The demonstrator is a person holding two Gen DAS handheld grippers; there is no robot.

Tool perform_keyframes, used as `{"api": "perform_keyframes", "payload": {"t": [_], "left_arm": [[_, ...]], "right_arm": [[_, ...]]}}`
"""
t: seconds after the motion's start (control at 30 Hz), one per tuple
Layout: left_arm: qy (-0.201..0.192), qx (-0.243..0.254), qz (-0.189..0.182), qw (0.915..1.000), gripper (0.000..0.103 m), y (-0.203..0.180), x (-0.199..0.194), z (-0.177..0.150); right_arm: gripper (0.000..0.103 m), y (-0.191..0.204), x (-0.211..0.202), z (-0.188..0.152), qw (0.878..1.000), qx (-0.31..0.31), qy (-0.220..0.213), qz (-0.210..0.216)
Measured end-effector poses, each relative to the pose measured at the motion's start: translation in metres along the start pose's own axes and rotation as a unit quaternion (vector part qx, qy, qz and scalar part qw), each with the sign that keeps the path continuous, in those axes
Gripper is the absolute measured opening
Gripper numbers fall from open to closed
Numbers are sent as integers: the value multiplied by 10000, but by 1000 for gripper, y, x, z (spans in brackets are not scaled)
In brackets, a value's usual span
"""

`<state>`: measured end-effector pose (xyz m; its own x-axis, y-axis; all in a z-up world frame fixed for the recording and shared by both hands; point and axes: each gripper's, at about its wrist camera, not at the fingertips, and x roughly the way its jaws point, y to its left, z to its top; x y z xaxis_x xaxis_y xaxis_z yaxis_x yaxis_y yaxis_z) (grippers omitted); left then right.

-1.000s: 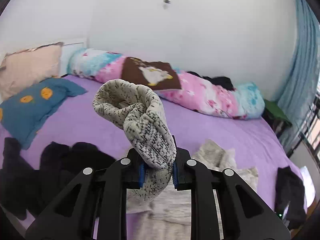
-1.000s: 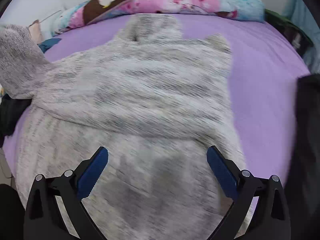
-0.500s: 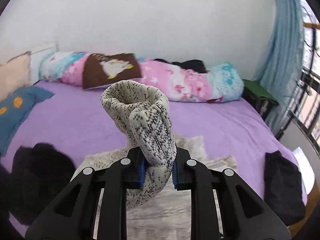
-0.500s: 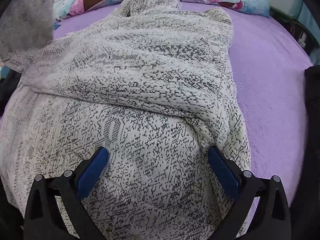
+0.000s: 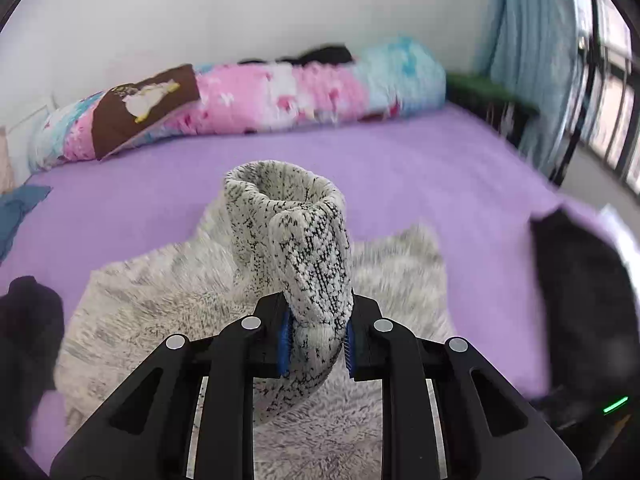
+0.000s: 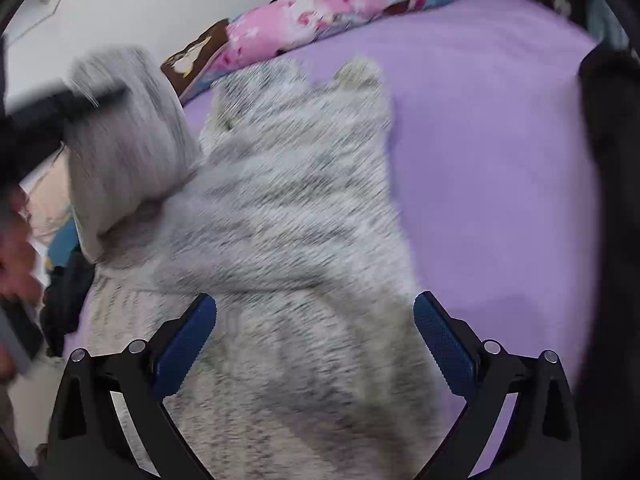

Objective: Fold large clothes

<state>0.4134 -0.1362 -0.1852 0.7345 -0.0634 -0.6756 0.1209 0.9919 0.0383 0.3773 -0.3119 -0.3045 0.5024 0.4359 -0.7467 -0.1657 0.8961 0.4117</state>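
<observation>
No readable text, label, brand, number or sign shows in either view — the grey-speckled sweater (image 5: 248, 300) carries only its knit pattern, and motion blur smears it in the right wrist view. The brown pillow (image 5: 146, 100) bears a white duck-like picture with no lettering that can be made out — the floral bolster (image 5: 304, 92) shows only a print.

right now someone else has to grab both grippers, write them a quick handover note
Left gripper: shut on the sleeve cuff of the speckled grey sweater, held raised over the body.
Right gripper: open, empty, over the sweater's lower part.
Sweater lies spread on the purple bed; black clothes lie at the bed's edges.
Done: sleeve picked up.
Left: lay the sleeve across, fold the rest.
</observation>
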Motion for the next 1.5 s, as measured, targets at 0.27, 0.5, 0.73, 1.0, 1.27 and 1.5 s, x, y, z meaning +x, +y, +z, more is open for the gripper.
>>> {"api": "perform_keyframes", "payload": {"t": [0.27, 0.5, 0.73, 1.0, 1.27, 1.5], "left_arm": [[132, 1219, 604, 9906, 25, -44, 62, -65], [210, 1847, -20, 9826, 85, -51, 63, -97], [-120, 1552, -905, 9837, 97, -5, 1, -100], [23, 683, -221, 9974, 97, 126, -21, -99], [564, -1266, 768, 9874, 97, 268, 17, -93], [746, -1658, 874, 9794, 97, 292, 36, -108]], "right_arm": [[97, -60, -35, 31, 9954, 809, -386, -328], [97, -58, -18, 67, 9853, 1295, -406, 1038], [97, 10, 29, 96, 9823, 519, -99, 1797], [91, 47, 81, 126, 9815, -4, 268, 1898], [57, 60, 111, 121, 9817, -328, 629, 1767], [16, 53, 115, 121, 9794, -130, 688, 1894]]}}
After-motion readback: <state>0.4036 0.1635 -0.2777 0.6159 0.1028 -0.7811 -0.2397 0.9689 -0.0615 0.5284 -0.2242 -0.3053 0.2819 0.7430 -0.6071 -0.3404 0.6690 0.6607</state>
